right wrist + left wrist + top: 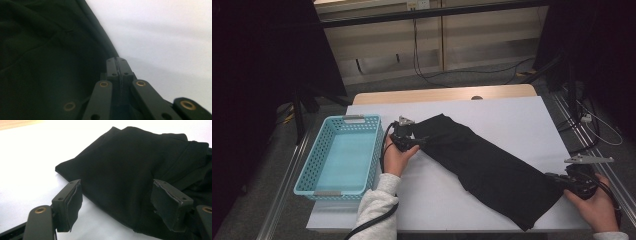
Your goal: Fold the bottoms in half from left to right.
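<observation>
A long black cloth (pixel 482 160) lies slantwise across the white table (pixel 512 115), running from upper left to lower right. My left gripper (pixel 419 141) is at the cloth's upper left end. In the left gripper view this gripper (pixel 120 202) stands open. One pad (pixel 72 202) is over bare table, the other over the cloth (pixel 130 170), whose folded edge lies between them untouched. My right gripper (pixel 557 179) is at the cloth's lower right edge. In the right gripper view its jaws (pixel 117 65) are pressed together beside the cloth (pixel 50 62), with no fabric seen between them.
A light blue perforated basket (pixel 312 160) stands at the table's left edge, close to my left hand, with nothing in it. The table's wooden far rim (pixel 442 94) shows behind the white sheet. Cables and dark stands lie on the floor beyond.
</observation>
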`<action>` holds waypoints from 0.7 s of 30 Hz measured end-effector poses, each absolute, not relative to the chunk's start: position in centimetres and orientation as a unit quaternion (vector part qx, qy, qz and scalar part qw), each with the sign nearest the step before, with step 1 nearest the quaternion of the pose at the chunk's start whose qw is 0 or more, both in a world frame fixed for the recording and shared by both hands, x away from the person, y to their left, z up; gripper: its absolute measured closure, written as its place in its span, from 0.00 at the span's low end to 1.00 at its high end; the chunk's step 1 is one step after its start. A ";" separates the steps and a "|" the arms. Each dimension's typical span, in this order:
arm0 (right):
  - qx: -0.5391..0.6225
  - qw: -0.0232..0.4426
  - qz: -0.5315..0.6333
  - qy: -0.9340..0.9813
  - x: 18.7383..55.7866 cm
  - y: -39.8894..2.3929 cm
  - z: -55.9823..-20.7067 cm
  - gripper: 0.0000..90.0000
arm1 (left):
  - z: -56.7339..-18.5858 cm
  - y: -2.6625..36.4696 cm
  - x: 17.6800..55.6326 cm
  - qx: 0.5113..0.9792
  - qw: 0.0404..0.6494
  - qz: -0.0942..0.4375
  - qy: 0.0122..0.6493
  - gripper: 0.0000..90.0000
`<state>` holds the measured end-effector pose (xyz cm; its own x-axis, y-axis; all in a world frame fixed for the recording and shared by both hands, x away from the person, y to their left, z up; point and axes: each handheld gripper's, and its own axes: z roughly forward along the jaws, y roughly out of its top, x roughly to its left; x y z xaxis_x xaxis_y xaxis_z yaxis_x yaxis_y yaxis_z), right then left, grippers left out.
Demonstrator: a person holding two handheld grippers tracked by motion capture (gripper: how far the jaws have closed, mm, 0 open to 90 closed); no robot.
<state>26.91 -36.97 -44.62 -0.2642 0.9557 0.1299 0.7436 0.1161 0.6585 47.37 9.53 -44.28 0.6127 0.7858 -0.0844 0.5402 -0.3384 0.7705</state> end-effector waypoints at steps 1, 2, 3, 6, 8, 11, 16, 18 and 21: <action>0.582 0.168 0.321 0.728 26.9 -37.0 -44.5 1.00 | -44.3 9.6 47.4 0.804 0.400 0.155 0.412 0.29; 0.582 0.167 0.322 0.728 26.8 -37.1 -44.4 1.00 | -44.3 9.6 47.4 0.803 0.401 0.155 0.413 0.29; 0.582 0.168 0.324 0.726 26.7 -37.1 -44.3 1.00 | -44.3 9.6 47.4 0.803 0.401 0.155 0.412 0.29; 0.583 0.159 0.323 0.728 26.2 -37.3 -44.1 1.00 | -44.2 9.5 47.4 0.803 0.402 0.154 0.413 0.29; 0.583 0.160 0.323 0.728 25.8 -37.5 -44.1 1.00 | -44.2 9.5 47.4 0.803 0.402 0.157 0.412 0.29; 0.587 0.159 0.318 0.727 25.4 -37.7 -44.1 1.00 | -44.2 9.5 47.4 0.803 0.401 0.156 0.412 0.28; 0.592 0.162 0.316 0.723 25.1 -38.3 -44.3 1.00 | -44.3 9.4 47.3 0.806 0.399 0.154 0.409 0.28; 0.586 0.160 0.318 0.728 25.2 -38.3 -44.4 0.97 | -44.3 9.4 47.3 0.807 0.397 0.156 0.408 0.28; 0.574 0.170 0.324 0.733 25.8 -37.7 -44.2 0.86 | -44.4 9.5 47.3 0.806 0.397 0.156 0.411 0.26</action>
<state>25.80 -37.73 -44.16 -0.2834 0.9511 0.1230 0.7314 0.1314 0.6692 47.31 9.51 -44.35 0.6135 0.7861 -0.0756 0.5385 -0.3465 0.7681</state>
